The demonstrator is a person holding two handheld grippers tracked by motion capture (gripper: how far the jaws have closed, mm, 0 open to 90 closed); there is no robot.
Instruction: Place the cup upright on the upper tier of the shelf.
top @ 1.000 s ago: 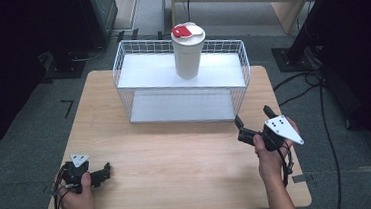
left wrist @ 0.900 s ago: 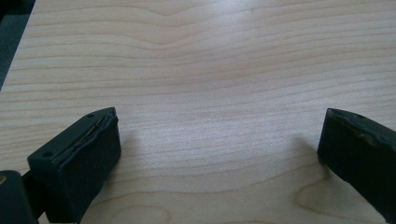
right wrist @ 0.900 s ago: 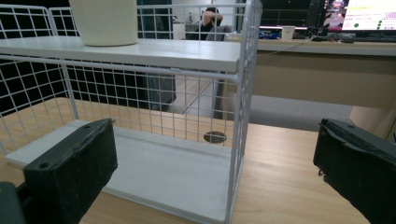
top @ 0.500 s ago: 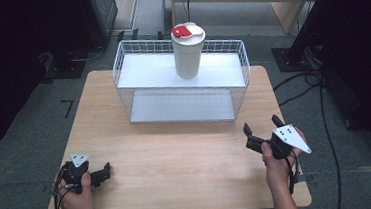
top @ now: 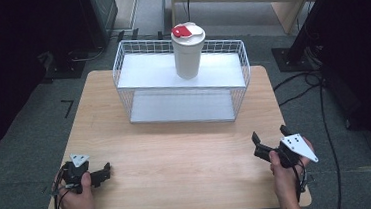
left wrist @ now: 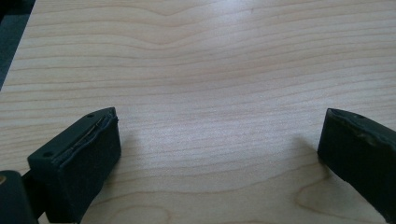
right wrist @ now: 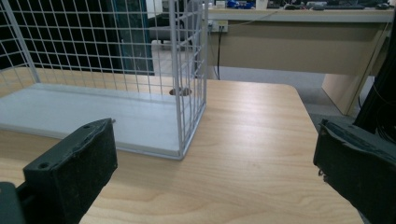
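Note:
A white wire rack (top: 120, 69) with two white shelves stands at the back middle of the wooden table (top: 177, 150). A tall white cup (top: 188, 51) with a red patch on its lid stands upright on the upper shelf. My left gripper (top: 104, 173) rests low at the near left corner, open, with bare wood between its jaws (left wrist: 219, 126). My right gripper (top: 269, 137) is held near the front right edge, open and holding nothing (right wrist: 215, 133). It faces the rack's right front corner (right wrist: 189, 70) from a distance.
The rack's lower shelf board (right wrist: 84, 112) lies flat on the table. Beyond the table are a light wooden desk (right wrist: 299, 42), dark equipment stands and cables (top: 319, 104) on the grey floor. Bare tabletop lies between both grippers and the rack.
My right gripper has drawn back from the rack toward the table's near right edge. The left gripper, rack and cup have stayed put.

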